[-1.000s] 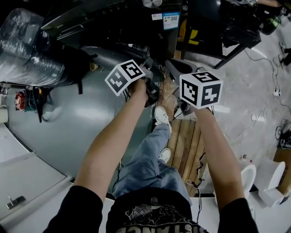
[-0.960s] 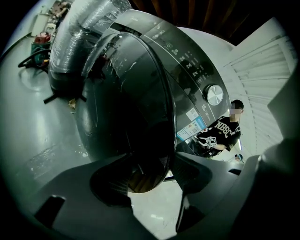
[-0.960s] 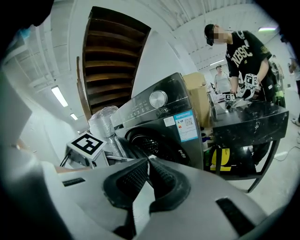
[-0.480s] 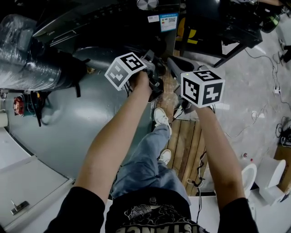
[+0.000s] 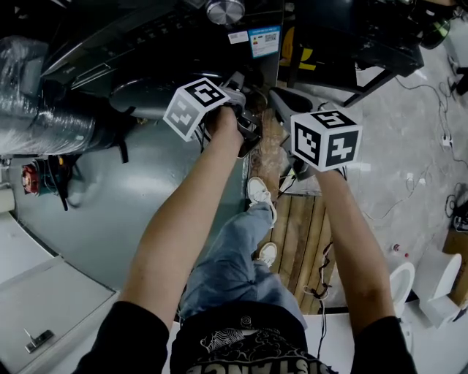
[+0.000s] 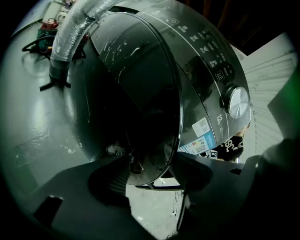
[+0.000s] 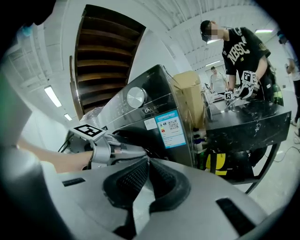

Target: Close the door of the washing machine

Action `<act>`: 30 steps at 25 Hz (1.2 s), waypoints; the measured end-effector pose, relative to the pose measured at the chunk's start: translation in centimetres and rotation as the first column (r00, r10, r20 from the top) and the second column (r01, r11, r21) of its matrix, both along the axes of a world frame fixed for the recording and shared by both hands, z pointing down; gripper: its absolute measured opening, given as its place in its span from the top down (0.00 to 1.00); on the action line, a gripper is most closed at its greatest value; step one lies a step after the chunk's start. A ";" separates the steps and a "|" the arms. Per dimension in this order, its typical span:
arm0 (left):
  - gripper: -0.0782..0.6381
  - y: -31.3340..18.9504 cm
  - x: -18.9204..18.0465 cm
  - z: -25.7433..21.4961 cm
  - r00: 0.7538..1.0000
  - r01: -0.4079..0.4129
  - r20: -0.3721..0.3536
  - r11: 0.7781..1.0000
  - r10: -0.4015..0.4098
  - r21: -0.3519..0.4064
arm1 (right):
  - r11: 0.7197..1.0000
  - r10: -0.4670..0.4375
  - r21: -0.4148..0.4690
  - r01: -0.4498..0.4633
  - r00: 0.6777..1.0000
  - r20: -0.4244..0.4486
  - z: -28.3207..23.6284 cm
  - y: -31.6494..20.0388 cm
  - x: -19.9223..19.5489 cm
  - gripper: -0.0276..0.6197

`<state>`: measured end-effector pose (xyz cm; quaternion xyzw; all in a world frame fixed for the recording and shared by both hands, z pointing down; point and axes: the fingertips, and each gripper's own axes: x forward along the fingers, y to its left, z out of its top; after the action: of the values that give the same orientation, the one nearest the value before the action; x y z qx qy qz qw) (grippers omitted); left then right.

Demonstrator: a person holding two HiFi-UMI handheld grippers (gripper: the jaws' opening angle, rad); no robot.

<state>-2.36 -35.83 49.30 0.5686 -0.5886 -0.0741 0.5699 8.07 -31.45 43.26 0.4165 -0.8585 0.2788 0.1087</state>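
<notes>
The dark washing machine (image 5: 146, 44) stands ahead, with its silver knob (image 5: 225, 10) at the top of the head view. Its round dark door (image 6: 136, 93) fills the left gripper view beside the control panel and knob (image 6: 236, 101). My left gripper (image 6: 152, 176) is at the door's lower rim, which sits between the opening jaws without either pad clearly pressing on it. In the head view the left gripper (image 5: 241, 91) reaches to the machine's front. My right gripper (image 7: 144, 164) hangs just right of it, shut on nothing, facing the machine (image 7: 150, 108).
A foil-wrapped hose (image 5: 36, 109) runs along the machine's left side. A black table (image 7: 248, 122) stands to the right, with another person (image 7: 243, 51) working at it. A wooden pallet (image 5: 300, 226) and loose cables lie on the floor underfoot.
Both hands have moved forward toward the machine's front. The left gripper's marker cube has rolled a little.
</notes>
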 end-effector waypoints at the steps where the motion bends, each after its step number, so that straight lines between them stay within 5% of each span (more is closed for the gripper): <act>1: 0.48 -0.3 0.1 0.0 1.000 0.002 -0.005 1.000 -0.002 0.000 | 1.000 -0.002 0.002 0.002 1.000 -0.008 0.1 -0.2 0.1 0.92; 15: 0.46 -3.0 0.7 0.2 0.997 0.007 -0.075 0.998 -0.002 0.063 | 1.000 -0.006 -0.006 0.006 1.000 -0.005 1.0 -3.1 -0.5 0.92; 30: 0.46 -4.0 0.9 0.7 0.994 0.008 -0.113 1.000 -0.005 0.021 | 1.000 -0.013 0.006 0.013 1.000 -0.019 0.5 -3.3 -0.4 0.92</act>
<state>-1.47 -39.83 50.03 0.5675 -0.5565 -0.1141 0.5960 7.68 -34.71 43.75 0.4140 -0.8609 0.2716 0.1171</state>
